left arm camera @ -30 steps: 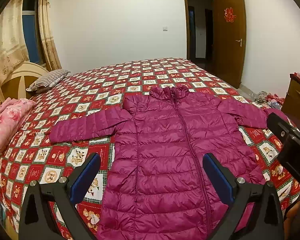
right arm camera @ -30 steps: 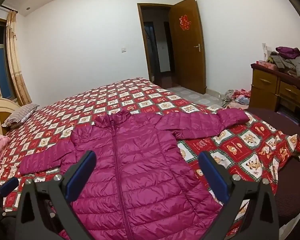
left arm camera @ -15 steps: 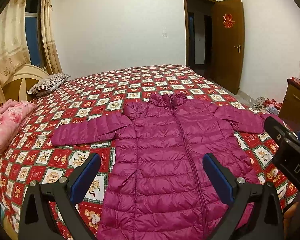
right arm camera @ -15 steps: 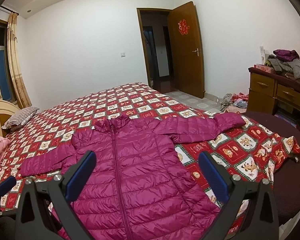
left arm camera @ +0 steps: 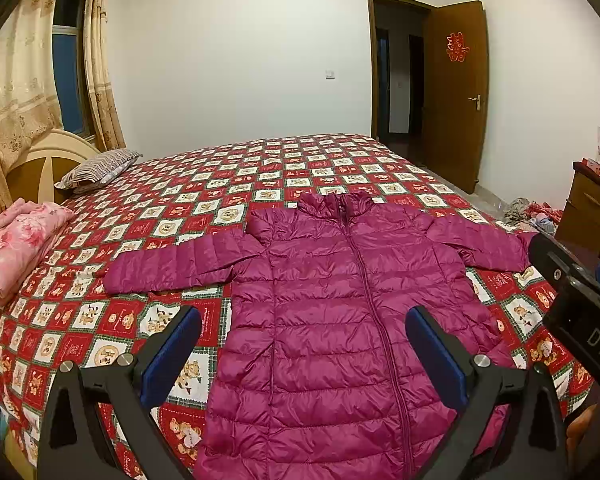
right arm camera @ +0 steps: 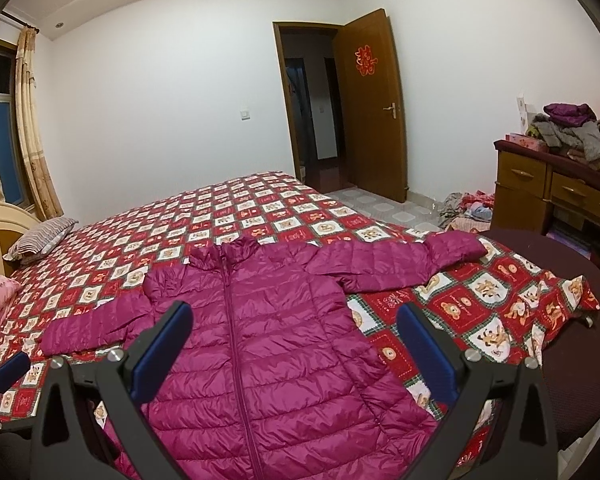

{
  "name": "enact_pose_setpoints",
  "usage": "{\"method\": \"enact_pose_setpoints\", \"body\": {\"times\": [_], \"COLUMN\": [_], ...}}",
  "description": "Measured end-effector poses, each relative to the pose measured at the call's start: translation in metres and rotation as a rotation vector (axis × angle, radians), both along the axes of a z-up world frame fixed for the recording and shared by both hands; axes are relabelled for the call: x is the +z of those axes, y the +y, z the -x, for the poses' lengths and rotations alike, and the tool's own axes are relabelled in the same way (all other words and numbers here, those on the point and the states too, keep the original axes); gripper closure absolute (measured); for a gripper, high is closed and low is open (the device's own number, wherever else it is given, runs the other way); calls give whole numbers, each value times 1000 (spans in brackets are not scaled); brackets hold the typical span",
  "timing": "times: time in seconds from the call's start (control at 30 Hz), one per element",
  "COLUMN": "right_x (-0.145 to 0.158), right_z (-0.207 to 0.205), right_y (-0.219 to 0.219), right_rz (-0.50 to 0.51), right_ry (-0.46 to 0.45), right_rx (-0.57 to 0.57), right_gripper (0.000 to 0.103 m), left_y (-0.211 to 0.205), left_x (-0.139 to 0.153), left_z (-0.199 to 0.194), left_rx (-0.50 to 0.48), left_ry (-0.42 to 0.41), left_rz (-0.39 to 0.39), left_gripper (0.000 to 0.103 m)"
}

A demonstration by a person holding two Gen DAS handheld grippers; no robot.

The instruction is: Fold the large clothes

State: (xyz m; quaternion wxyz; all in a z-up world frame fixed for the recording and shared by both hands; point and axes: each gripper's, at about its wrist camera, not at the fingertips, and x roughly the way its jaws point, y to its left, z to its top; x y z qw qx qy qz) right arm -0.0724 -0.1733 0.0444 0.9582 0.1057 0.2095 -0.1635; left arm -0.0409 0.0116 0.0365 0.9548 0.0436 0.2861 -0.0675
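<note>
At the far left, a folded pink floral blanket (left arm camera: 18,246) sits on the bed beside the cream wooden headboard (left arm camera: 40,160), with a grey striped pillow (left arm camera: 100,164) just beyond it. Beige patterned curtains (left arm camera: 16,92) hang over the window behind. The bed is covered by a red patchwork bedspread with cartoon-bear squares (left arm camera: 228,184), and on its near half lies the magenta quilted puffer jacket (left arm camera: 340,300), flat, front side up, zipped closed, collar pointing toward the far wall and both sleeves stretched out to either side. The left gripper (left arm camera: 304,352) hangs above the jacket's lower half with its blue-padded jaws spread wide, holding nothing; one finger is over the bedspread, the other over the jacket. The right gripper (right arm camera: 296,348) is likewise wide apart and empty, poised above the jacket's body. In the right wrist view the jacket's right sleeve (right arm camera: 412,260) reaches toward the bed's edge, where the bedspread corner drapes down. Further right, a brown wooden door (right arm camera: 374,108) stands open, loose clothes lie on the tiled floor, and a wooden dresser (right arm camera: 540,188) carries a heap of garments (right arm camera: 572,128).
</note>
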Motion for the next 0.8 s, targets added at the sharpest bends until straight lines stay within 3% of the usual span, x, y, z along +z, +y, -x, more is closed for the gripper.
{"method": "enact_pose_setpoints", "body": {"times": [0.8], "right_x": [-1], "right_z": [-1], "right_y": [1], "right_rz": [-2], "right_ry": [7], "right_rx": [4], "right_gripper": [0], "left_y": [0], "left_x": [1], "left_z": [0], "left_rx": [0], "left_ry": [2], "left_rz": [1], "left_gripper": [1]}}
